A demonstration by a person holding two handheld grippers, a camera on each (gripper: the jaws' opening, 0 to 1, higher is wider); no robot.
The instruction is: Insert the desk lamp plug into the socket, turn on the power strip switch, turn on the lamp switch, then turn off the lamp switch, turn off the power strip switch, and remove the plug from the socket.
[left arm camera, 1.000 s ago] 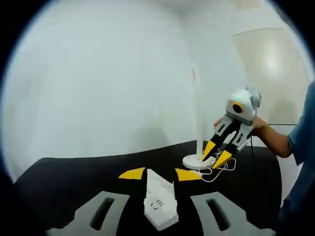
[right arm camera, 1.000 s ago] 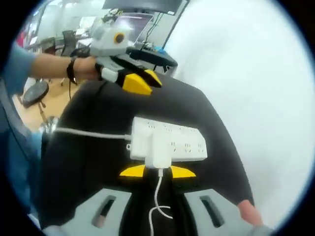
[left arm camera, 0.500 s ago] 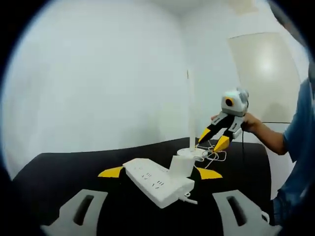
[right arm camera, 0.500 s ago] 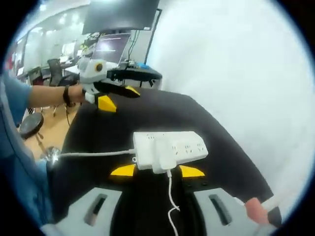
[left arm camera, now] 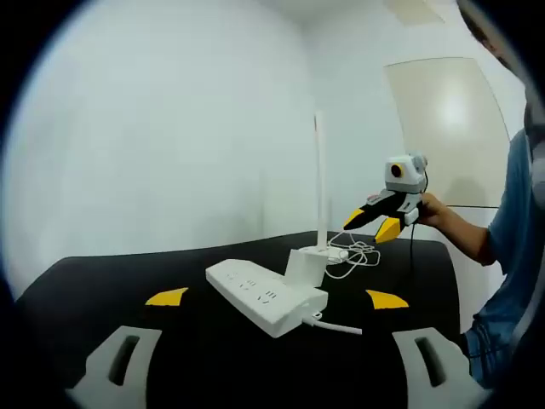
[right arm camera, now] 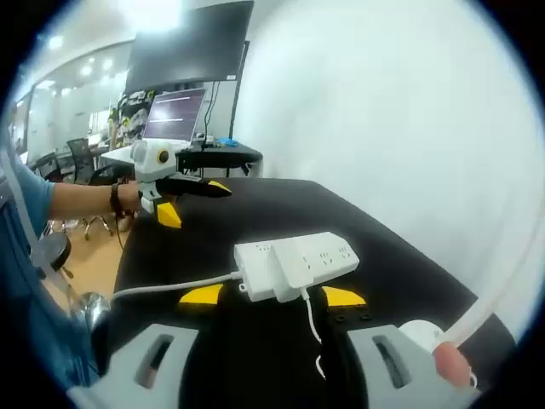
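With both your left gripper and right gripper spread wide and empty, the plug already sits in the power strip on the black table, so next press its switch.

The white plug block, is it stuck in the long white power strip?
Touching. The left gripper view shows the white plug block seated on the long white power strip, with no gap between them.

No legible text; laptop screen lines too blurry to read.
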